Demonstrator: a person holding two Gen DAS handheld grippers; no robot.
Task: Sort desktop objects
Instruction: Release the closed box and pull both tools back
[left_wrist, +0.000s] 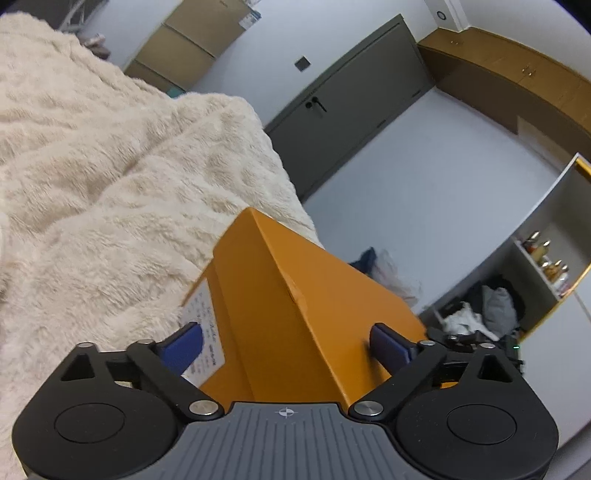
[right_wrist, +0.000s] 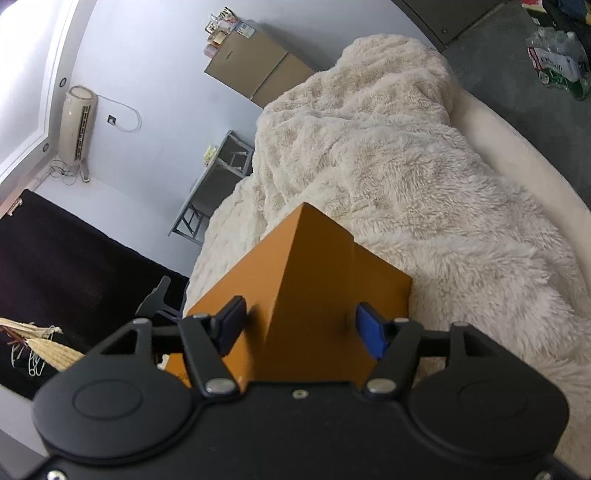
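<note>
Both claws clamp the same orange cardboard box (left_wrist: 295, 306), the left claw (left_wrist: 286, 345) and the right claw (right_wrist: 301, 328) each pinching opposite faces, so the bulky box rides level above the cream fleece blanket (right_wrist: 406, 177), probably needing two grips.

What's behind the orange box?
Behind the orange box lies a fluffy cream blanket. Both claws, left and right, grip the box. What is under the box is hidden.
</note>
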